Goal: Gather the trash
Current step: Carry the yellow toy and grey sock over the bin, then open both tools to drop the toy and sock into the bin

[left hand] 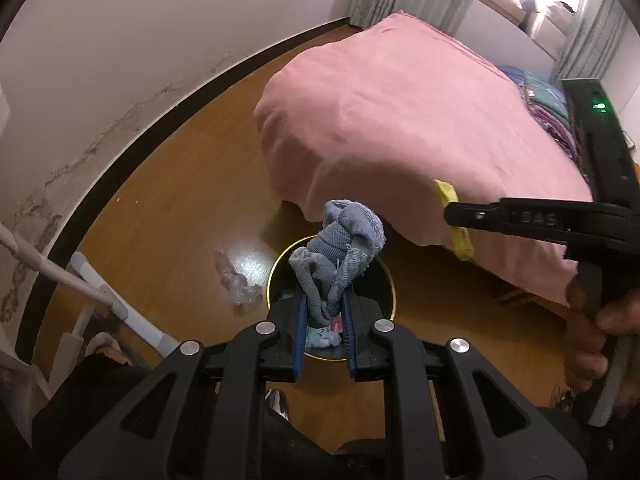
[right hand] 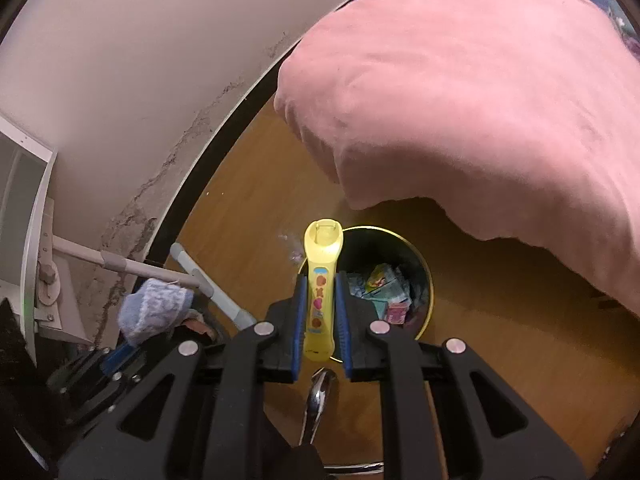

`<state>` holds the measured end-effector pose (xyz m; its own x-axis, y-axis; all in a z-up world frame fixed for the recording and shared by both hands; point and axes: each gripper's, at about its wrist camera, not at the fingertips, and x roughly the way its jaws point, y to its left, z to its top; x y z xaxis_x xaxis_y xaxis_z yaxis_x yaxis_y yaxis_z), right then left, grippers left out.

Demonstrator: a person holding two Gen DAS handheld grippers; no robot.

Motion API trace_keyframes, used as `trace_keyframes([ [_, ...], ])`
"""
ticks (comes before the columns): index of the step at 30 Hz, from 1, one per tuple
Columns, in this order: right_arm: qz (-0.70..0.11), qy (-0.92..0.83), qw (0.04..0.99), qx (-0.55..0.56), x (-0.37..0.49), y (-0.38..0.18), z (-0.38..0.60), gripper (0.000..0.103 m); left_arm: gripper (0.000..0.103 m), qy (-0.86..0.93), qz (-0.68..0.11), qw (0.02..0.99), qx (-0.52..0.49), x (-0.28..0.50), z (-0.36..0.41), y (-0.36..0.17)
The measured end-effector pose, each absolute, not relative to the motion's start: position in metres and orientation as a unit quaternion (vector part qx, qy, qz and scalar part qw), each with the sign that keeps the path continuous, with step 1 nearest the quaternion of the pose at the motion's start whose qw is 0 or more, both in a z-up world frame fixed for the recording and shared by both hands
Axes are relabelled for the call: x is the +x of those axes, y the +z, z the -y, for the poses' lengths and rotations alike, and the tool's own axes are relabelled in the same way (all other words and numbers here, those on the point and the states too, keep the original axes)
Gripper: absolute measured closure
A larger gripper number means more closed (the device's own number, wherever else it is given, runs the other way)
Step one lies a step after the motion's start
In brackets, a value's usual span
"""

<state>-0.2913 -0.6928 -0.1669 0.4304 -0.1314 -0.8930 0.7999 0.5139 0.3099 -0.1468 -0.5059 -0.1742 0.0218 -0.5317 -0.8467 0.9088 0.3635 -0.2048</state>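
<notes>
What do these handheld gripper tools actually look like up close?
Both are matte black plastic. The left gripper and right gripper each have two flat fingers with blue pads and ribbed arms joined by round silver pins. Seen side-on, the right one carries raised lettering and a small green light. No cables show.

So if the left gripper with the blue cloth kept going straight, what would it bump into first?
Probably the trash bin: the left gripper, shut on the blue cloth, points down into its open mouth, though depth is unclear.
</notes>
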Motion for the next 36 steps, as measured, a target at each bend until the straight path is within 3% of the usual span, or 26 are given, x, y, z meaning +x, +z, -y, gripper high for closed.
trace_keyframes([
  [19,-0.44,-0.319,0.748,0.381,-0.287,-0.172,0.687,0.088,0.088,-0.51,-0.484,0.683,0.199,-0.128,0.518,-0.199],
  [20,-0.439,-0.322,0.746,0.383,-0.288,-0.173,0.688,0.083,0.088,-0.511,-0.483,0.683,0.2,-0.129,0.517,-0.199],
  [23,-0.43,-0.333,0.746,0.383,-0.291,-0.171,0.69,0.041,0.088,-0.512,-0.481,0.683,0.202,-0.13,0.52,-0.199],
  [36,-0.387,-0.363,0.752,0.39,-0.309,-0.152,0.694,0.039,0.088,-0.532,-0.484,0.659,0.218,-0.153,0.55,-0.212],
])
